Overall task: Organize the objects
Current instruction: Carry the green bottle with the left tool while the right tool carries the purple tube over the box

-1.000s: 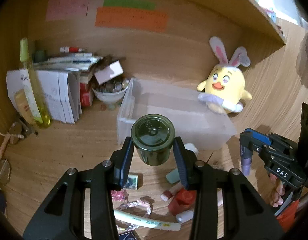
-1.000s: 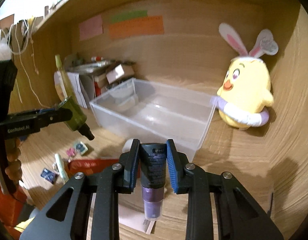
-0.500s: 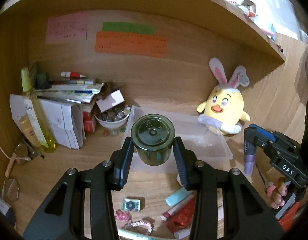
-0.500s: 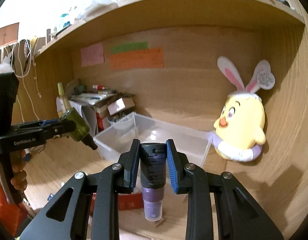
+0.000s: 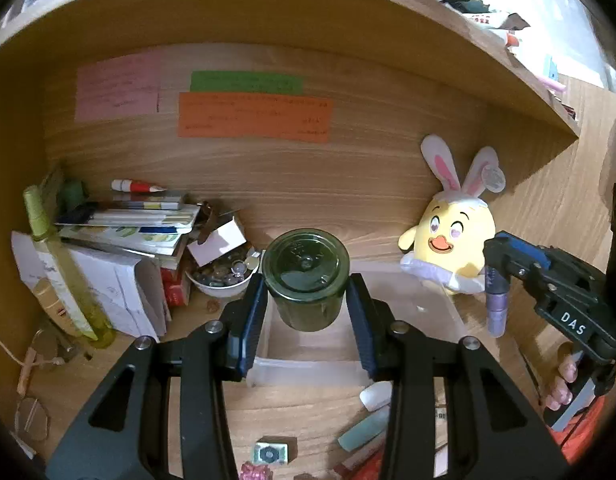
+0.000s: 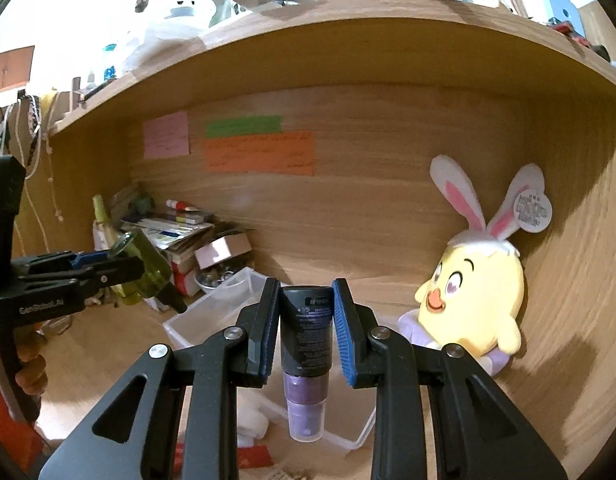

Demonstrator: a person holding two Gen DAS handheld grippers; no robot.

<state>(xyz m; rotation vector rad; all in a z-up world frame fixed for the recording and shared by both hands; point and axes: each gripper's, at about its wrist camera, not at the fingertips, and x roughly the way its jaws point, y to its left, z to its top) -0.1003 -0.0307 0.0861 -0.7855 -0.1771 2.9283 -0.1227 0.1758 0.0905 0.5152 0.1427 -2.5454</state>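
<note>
Jaws clamp green bottle (image 5: 306,278), purple tube (image 6: 306,354), above clear bin (image 5: 447,308)

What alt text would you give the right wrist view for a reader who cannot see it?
The right claw grips a dark tube with a purple cap, cap down, above a clear plastic bin in a wooden alcove. At left, the left claw holds a green glass bottle; a yellow plush chick with bunny ears sits at right.

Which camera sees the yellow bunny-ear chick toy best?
The right wrist view: the chick plush looks big there, with face, ears and heart tag all clear. In the left wrist view the chick plush is smaller, its side partly hidden behind the right claw.
</note>
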